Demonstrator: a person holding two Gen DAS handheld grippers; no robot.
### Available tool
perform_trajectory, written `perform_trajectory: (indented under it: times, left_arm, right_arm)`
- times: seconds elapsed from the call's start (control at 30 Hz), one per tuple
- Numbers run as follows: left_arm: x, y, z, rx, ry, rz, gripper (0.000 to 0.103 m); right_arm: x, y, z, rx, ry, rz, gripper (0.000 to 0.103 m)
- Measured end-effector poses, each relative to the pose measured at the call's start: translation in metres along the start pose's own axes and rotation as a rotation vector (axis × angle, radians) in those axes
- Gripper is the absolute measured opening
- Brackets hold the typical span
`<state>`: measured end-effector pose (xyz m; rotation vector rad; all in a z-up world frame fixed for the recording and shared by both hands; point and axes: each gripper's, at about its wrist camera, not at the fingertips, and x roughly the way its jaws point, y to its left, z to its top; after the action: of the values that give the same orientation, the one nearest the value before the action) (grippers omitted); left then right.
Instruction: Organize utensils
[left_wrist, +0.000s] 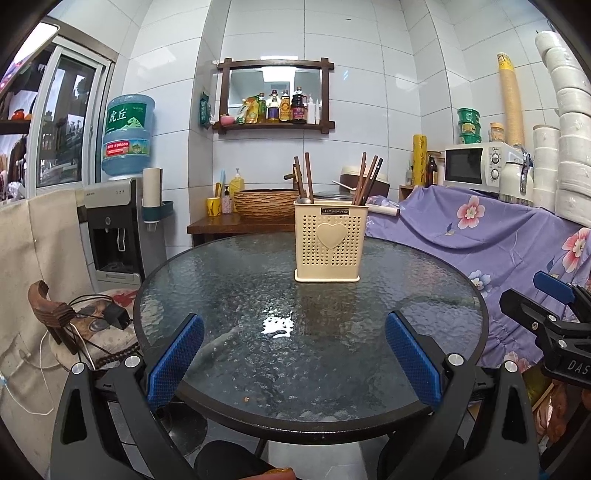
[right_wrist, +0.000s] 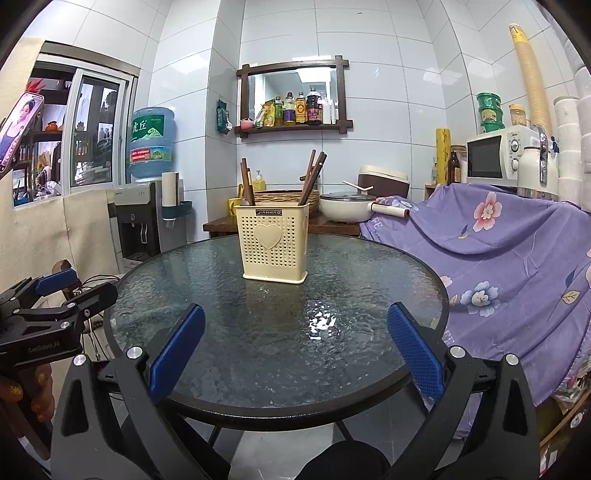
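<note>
Now both held low at six o'clock over round glass table (left_wrist: 221, 280), well short of everything. Left gripper (left_wrist: 293, 354) spread wide apart, nothing between blue pads (left_wrist: 175, 360). Right gripper (right_wrist: 295, 350) likewise gaping, empty. Cream utensil holder (left_wrist: 327, 245) upright at twelve o'clock past table centre; brown chopsticks (left_wrist: 365, 181) standing inside, spoon handle (left_wrist: 303, 201) beside them
</note>
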<state>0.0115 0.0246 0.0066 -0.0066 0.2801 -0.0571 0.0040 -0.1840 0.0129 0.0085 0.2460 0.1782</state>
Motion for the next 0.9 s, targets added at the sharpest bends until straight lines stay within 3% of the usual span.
perform_trajectory:
  times: [0.9]
  left_arm:
    - [0.0014, 0.0028, 0.0003, -0.009, 0.026, -0.008, 0.096]
  right_arm:
    - [0.0056, -0.0007, -0.0033, 0.004, 0.015, 0.003, 0.097]
